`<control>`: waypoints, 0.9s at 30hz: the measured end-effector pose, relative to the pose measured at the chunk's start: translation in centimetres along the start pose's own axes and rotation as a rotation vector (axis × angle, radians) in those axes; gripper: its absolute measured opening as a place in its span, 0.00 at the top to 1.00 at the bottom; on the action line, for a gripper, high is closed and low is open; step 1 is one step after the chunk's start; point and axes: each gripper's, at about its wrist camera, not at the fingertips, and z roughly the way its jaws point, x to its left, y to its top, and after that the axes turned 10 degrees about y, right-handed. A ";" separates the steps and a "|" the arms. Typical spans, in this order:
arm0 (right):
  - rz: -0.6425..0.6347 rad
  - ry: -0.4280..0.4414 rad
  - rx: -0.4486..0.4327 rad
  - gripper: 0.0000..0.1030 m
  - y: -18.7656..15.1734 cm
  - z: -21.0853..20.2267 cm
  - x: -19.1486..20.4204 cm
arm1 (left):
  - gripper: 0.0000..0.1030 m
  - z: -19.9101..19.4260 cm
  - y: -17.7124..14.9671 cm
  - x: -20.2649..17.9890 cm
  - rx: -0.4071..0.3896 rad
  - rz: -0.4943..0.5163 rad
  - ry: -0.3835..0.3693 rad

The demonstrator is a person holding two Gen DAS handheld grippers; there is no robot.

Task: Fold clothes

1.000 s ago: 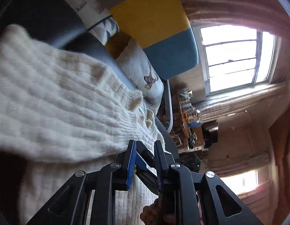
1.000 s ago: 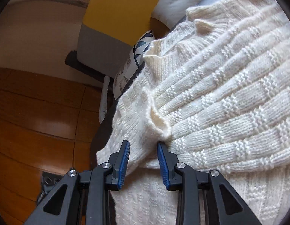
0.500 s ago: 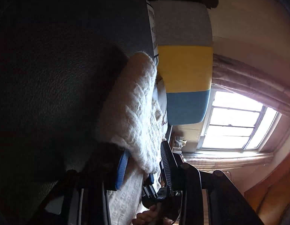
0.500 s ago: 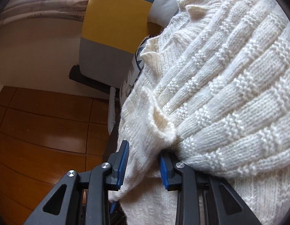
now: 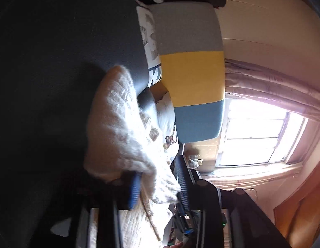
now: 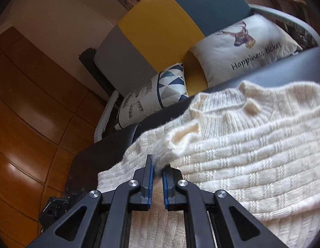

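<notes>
We see a cream knitted sweater (image 6: 232, 155) spread on a dark surface (image 6: 110, 144) ahead of both grippers. Our right gripper (image 6: 157, 172) is pinched closed on a fold of the sweater's edge. Our left gripper (image 5: 157, 188) is opening, a bunched corner of the sweater lying between its blue pads (image 5: 134, 188).

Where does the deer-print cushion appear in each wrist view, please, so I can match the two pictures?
Left wrist: deer-print cushion is a sliver at centre, between the sweater and the chair back.
Right wrist: it lies upper right, fully visible.
Shared landmark: the yellow-banded chair back.
</notes>
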 end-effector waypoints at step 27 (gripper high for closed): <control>0.210 -0.220 -0.129 0.94 0.5 -13.2 -15.2 | 0.57 4.2 -3.7 -1.6 0.012 0.219 0.228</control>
